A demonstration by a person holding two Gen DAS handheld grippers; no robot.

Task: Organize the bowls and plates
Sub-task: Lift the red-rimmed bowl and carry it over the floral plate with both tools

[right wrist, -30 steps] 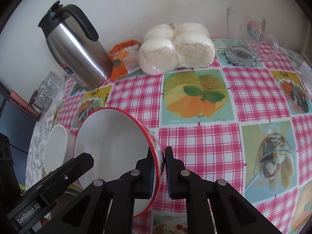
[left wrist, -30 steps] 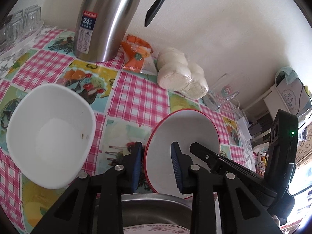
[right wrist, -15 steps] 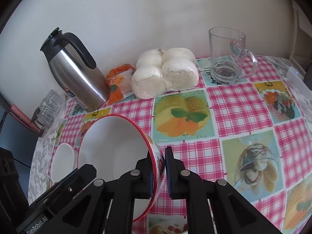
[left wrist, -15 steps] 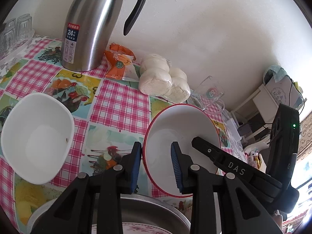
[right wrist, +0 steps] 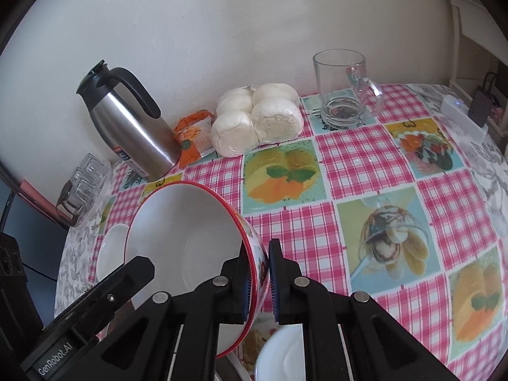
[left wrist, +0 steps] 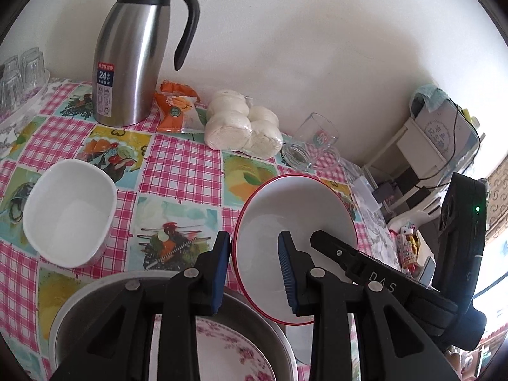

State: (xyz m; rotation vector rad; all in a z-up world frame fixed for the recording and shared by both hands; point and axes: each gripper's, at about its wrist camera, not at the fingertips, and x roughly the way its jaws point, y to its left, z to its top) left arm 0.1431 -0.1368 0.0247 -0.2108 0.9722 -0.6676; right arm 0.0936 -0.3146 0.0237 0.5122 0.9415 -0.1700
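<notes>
Your right tongs (right wrist: 257,281) pinch the red-rimmed bowl (right wrist: 187,238) by its wall, tilted above the desk (right wrist: 365,165); your left tongs (left wrist: 254,270) straddle its opposite rim, pads apart, not pressing.

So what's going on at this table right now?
A person works two handheld grippers. The right gripper is clamped on the wall of a red-rimmed bowl, holding it tilted above the checked tablecloth. The left gripper straddles the bowl's opposite rim without pressing. A metal basin holding a floral plate sits below.
</notes>
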